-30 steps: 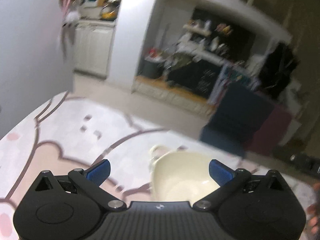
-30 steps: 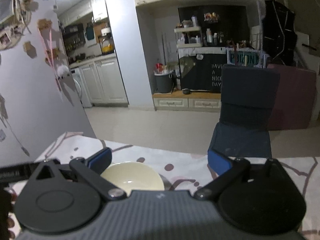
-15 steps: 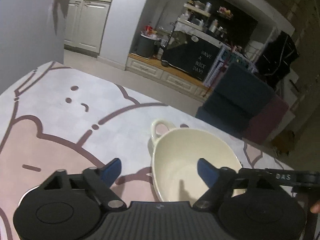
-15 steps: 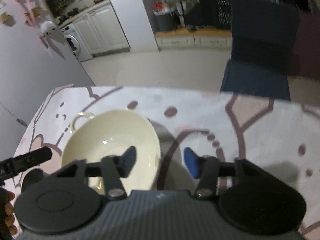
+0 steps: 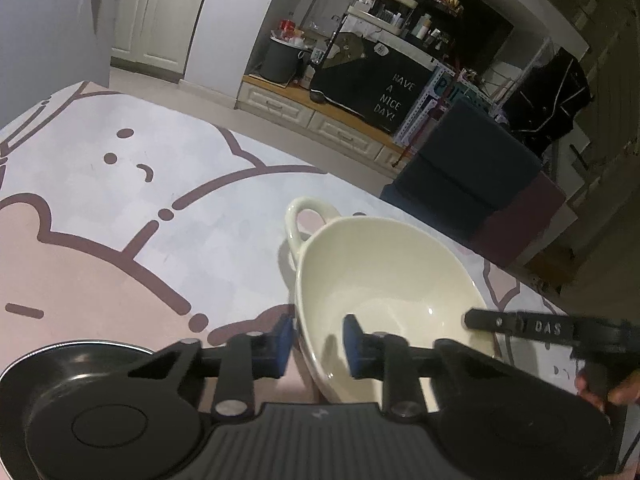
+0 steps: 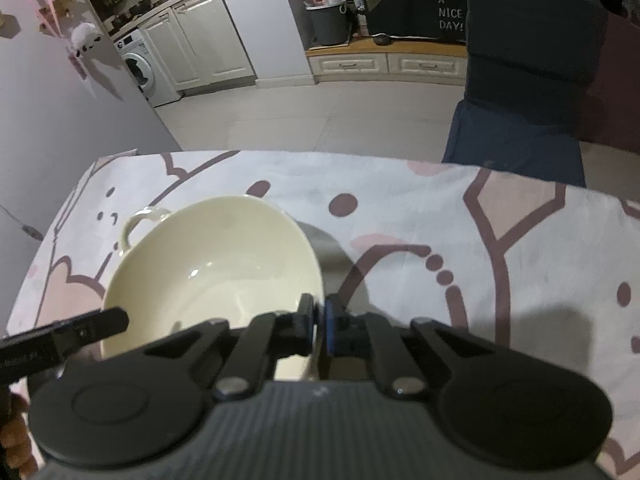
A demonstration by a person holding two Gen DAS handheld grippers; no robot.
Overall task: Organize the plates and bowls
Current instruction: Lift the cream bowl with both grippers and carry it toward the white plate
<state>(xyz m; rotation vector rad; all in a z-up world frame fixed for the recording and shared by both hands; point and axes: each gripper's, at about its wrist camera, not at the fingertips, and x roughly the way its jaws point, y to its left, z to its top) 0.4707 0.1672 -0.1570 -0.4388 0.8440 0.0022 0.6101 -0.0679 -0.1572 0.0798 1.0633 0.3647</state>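
A cream bowl (image 5: 384, 280) with a loop handle (image 5: 298, 220) stands on the patterned tablecloth (image 5: 100, 200). My left gripper (image 5: 318, 344) straddles its near left rim, one blue pad outside the wall and one inside. Its jaws are closing, and a gap still shows at the inner pad. In the right wrist view the same bowl (image 6: 216, 260) fills the left half. My right gripper (image 6: 319, 322) is shut on its near right rim, pinched between the pads. Each view shows a finger of the other gripper reaching in over the bowl.
A black round plate (image 5: 68, 358) lies at the lower left, close beside my left gripper. A dark blue chair (image 6: 524, 92) stands past the table's far edge. A grey wall (image 6: 60, 112) borders the table's left side. A hand (image 5: 600, 392) shows at the right edge.
Both grippers sank toward the bowl and tipped down. The right jaws went from wide open to shut on the rim. The left jaws narrowed around the opposite rim.
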